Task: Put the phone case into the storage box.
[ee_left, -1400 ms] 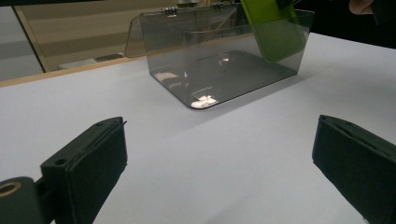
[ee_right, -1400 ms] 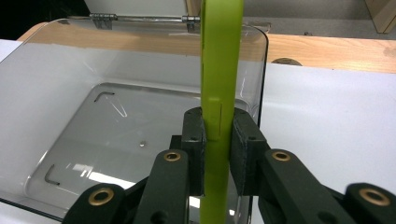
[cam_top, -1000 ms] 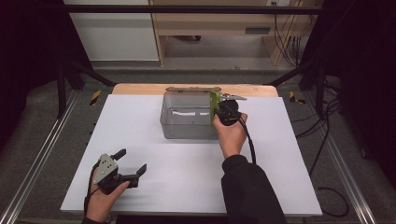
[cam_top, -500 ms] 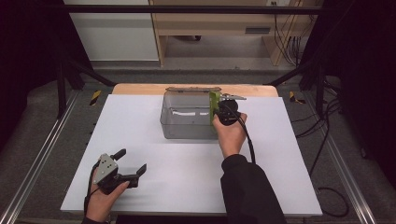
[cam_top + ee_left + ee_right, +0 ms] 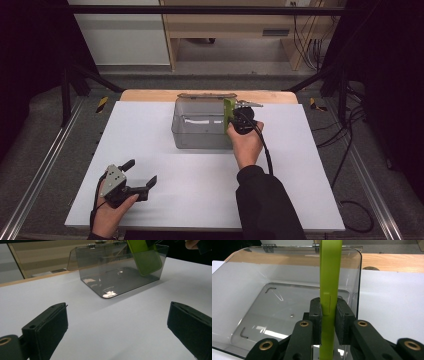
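A clear plastic box (image 5: 200,125) with a hinged lid laid back stands on the white table, also seen as the clear box (image 5: 120,270) and the clear box (image 5: 262,305). My right gripper (image 5: 329,308) is shut on a flat lime-green case (image 5: 330,277), held on edge over the box's right side. In the high view the green case (image 5: 229,111) sits at the box's right wall, with the right gripper (image 5: 240,122) just beside it. From the left gripper view the green case (image 5: 146,257) hangs down inside the box. My left gripper (image 5: 137,177) rests open near the table's front left, its pads (image 5: 47,327) wide apart over bare table.
The white table top (image 5: 300,165) has a wooden strip (image 5: 145,95) along its far edge. Metal rails (image 5: 40,165) run along both sides, and cables (image 5: 345,140) trail on the floor at the right. A wooden desk (image 5: 240,25) stands beyond.
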Available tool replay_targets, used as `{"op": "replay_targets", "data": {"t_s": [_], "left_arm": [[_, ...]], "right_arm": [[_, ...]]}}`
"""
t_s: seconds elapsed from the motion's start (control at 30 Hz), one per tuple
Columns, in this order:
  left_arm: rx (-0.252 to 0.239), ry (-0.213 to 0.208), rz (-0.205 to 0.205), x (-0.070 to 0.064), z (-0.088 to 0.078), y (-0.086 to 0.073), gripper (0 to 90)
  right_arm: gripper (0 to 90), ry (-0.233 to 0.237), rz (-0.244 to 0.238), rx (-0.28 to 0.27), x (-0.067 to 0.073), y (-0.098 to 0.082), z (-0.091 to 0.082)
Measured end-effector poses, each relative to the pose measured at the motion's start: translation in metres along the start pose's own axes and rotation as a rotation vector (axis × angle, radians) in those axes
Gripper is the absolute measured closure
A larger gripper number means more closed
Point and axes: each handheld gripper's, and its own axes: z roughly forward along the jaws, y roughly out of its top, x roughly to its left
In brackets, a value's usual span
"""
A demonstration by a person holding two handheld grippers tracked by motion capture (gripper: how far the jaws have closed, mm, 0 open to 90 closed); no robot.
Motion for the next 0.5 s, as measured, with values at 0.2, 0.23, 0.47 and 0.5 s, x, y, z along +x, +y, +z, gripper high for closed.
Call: {"op": "replay_targets", "data": {"t_s": [0.2,0.23,0.47,0.5], "left_arm": [[0.002,0.0,0.002,-0.0003,0.0002,0.0,2.9],[0.002,-0.001,0.002,-0.0005,0.0002,0.0,2.9],[0.001,-0.001,0.003,-0.0006,0.0003,0.0002,2.9],[0.001,-0.001,0.004,-0.0007,0.0003,0.0002,2.9]], "right_arm": [[77.4,0.004,0.0,0.003,-0.0001,-0.0001,0.0001],[77.4,0.003,-0.001,0.003,0.0,-0.0001,0.0003],[77.4,0.001,-0.003,0.003,0.0008,0.0,0.0006],[77.4,0.001,-0.003,0.003,0.0008,0.0,0.0007]]}}
